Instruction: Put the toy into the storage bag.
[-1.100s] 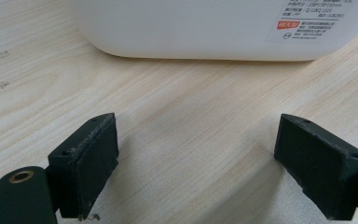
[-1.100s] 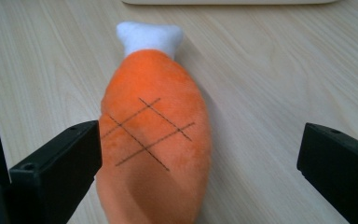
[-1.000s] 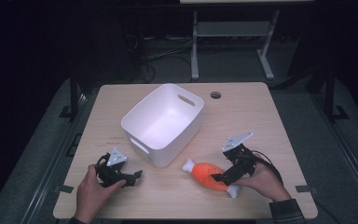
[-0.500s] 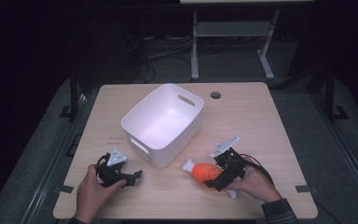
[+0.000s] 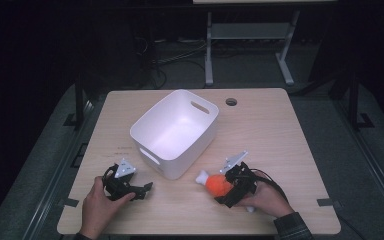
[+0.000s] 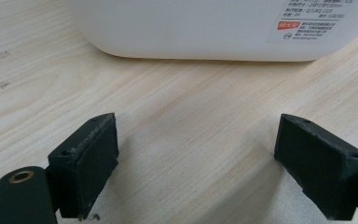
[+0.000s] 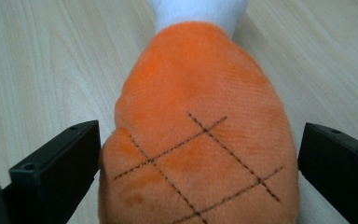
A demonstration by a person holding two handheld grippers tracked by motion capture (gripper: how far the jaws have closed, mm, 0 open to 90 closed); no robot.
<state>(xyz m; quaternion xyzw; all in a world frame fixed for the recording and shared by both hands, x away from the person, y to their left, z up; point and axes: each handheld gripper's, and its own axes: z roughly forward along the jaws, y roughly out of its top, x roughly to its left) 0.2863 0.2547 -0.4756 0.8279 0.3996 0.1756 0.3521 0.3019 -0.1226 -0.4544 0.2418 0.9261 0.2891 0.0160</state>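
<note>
An orange plush drumstick (image 5: 215,185) with a white bone end (image 5: 202,176) lies on the wooden table, at the front right of the white bin (image 5: 166,165). My right gripper (image 5: 227,194) is open, with one jaw on each side of the plush. In the right gripper view the drumstick (image 7: 200,130) sits between the jaws of that gripper (image 7: 200,172), with stitched crossing lines on its orange body. My left gripper (image 5: 145,190) rests open on the table at the front left. In its own view my left gripper (image 6: 196,163) has bare wood between the jaws, and the bin (image 6: 191,28) is just ahead.
The bin stands at the table's middle, and its inside looks empty from above. A round cable hole (image 5: 231,102) is in the tabletop at the back right. A label (image 6: 310,21) is stuck on the bin's wall. Beyond the far edge stands a metal stand (image 5: 250,35) on a dark floor.
My right gripper has moved left and closer to the drumstick, and its jaws now sit on either side of the orange body. The left gripper has stayed put.
</note>
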